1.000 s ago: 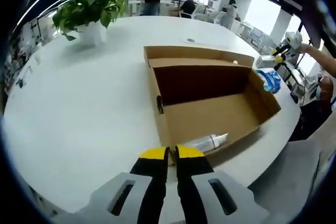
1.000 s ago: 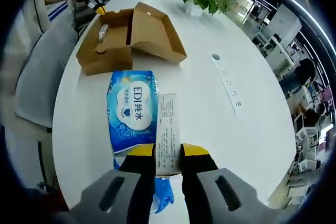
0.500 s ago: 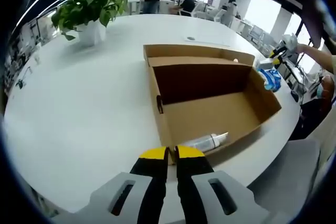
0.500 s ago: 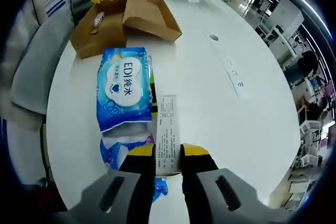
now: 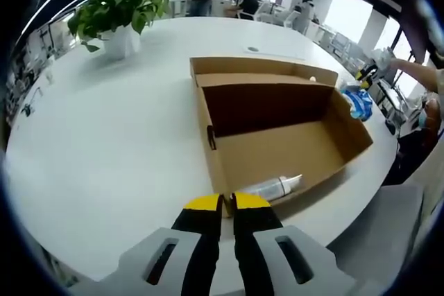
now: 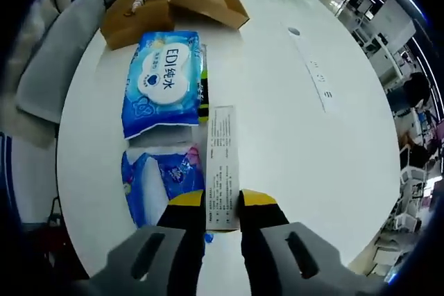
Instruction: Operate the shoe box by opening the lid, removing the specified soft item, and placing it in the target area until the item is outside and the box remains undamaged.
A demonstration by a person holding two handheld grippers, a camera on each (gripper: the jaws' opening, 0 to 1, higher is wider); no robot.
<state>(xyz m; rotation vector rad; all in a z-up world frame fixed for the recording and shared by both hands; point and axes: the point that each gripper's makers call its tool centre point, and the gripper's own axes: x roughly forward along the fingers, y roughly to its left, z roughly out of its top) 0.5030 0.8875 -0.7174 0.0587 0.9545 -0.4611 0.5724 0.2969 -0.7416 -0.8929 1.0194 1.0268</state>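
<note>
The shoe box [image 5: 277, 126] stood open on the white table [image 5: 104, 143], lid folded back, a bottle [image 5: 274, 187] lying inside near its front wall. The left gripper [image 5: 227, 203] hovered at that wall, jaws closed on nothing. The right gripper [image 6: 223, 200] was clamped on a long white label strip [image 6: 222, 164], apparently attached to the blue wipes pack [image 6: 164, 81], which lay on the table outside the box, beside a second blue packet [image 6: 163, 179]. Placement seemed nearly complete; the next move called for release. A potted plant [image 5: 118, 12] stood well apart.
</note>
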